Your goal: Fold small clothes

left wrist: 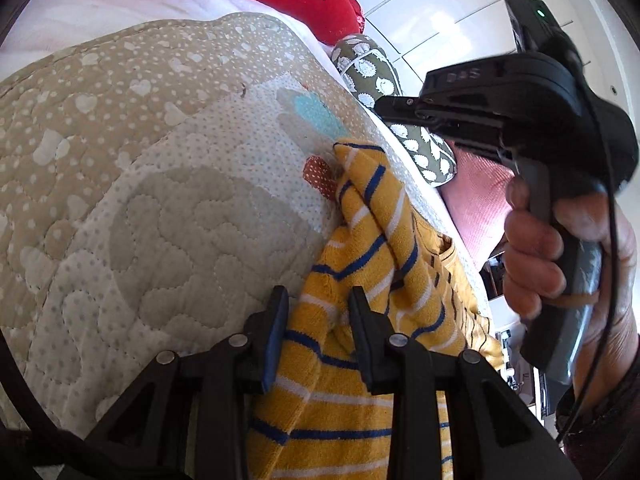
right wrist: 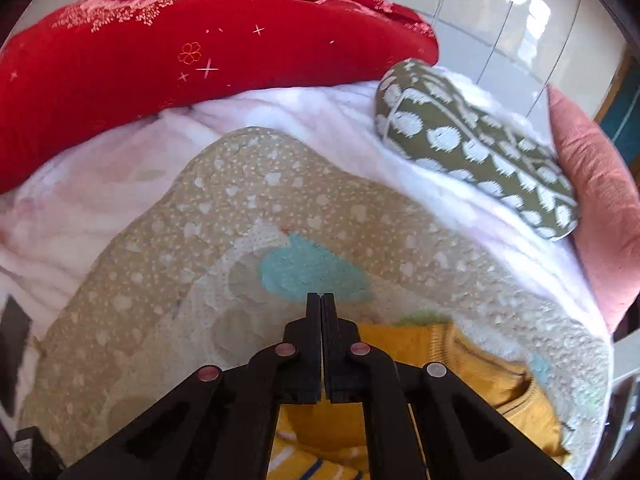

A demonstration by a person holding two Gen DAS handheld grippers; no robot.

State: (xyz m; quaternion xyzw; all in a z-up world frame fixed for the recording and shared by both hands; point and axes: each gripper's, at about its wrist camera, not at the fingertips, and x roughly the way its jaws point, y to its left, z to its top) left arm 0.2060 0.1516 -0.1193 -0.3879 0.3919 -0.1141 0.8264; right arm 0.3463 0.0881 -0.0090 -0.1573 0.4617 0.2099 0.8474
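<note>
A small yellow garment with blue and white stripes (left wrist: 360,248) lies bunched on a beige quilted mat (left wrist: 132,168). My left gripper (left wrist: 318,300) has its jaws partly apart with a fold of the striped fabric running between them. My right gripper (right wrist: 321,300) is shut with nothing between its fingertips and hovers above the yellow garment (right wrist: 448,364) and the mat (right wrist: 280,200). The right gripper's body and the hand holding it show in the left wrist view (left wrist: 532,128), above and right of the garment.
A red cushion (right wrist: 180,60) lies at the back on a white-pink blanket (right wrist: 100,192). An olive pillow with white print (right wrist: 472,144) and a pink pillow (right wrist: 600,216) lie at the right edge. Tiled floor lies beyond.
</note>
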